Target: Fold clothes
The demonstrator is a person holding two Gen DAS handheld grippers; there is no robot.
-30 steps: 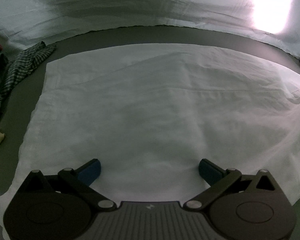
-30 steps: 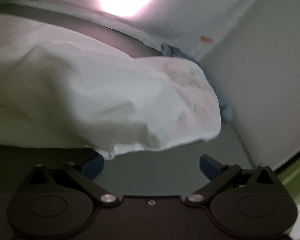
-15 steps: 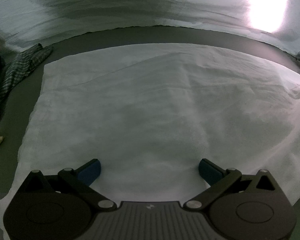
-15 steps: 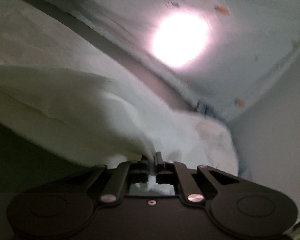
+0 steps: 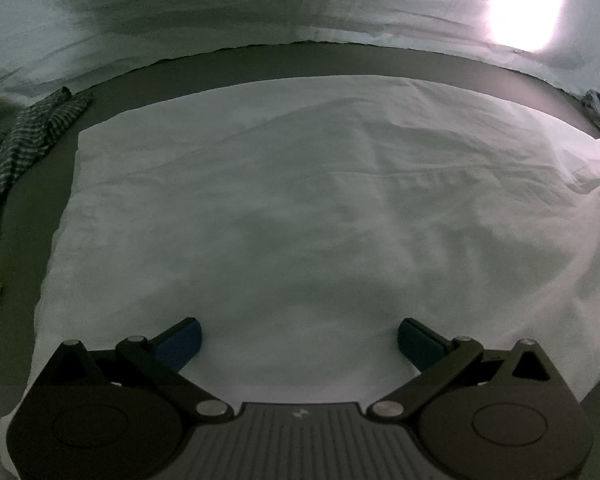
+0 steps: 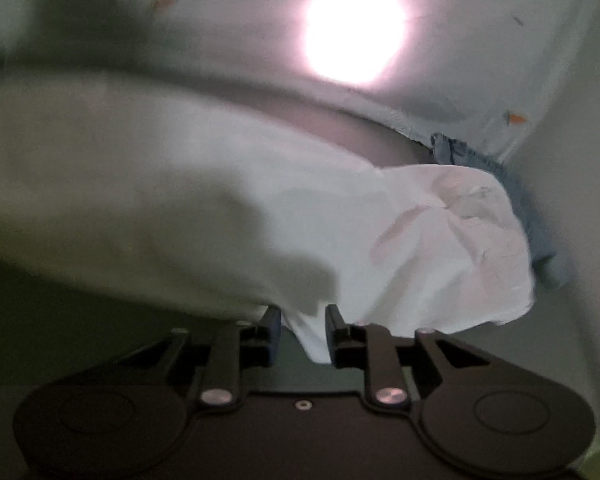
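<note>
A white garment [image 5: 300, 208] lies spread flat on the dark grey table [image 5: 340, 66]. My left gripper [image 5: 299, 340] hovers open over its near edge, with blue pads [image 5: 180, 340] wide apart and nothing between them. In the right wrist view the same white garment [image 6: 260, 216] bunches up at its right end. My right gripper [image 6: 302, 332] has its jaws partly apart with a fold of the white cloth between them. The right view is blurred.
A checked dark shirt [image 5: 32, 140] lies at the left table edge. A blue denim piece [image 6: 512, 196] sits behind the garment's right end by a pale wall [image 6: 572, 200]. A carrot-print sheet [image 5: 260, 12] hangs behind the table, with a bright glare [image 5: 520, 4].
My right gripper closed on the garment's right edge half a second ago and now its jaws stand a little apart, cloth still between them. My left gripper stayed open and nearly still.
</note>
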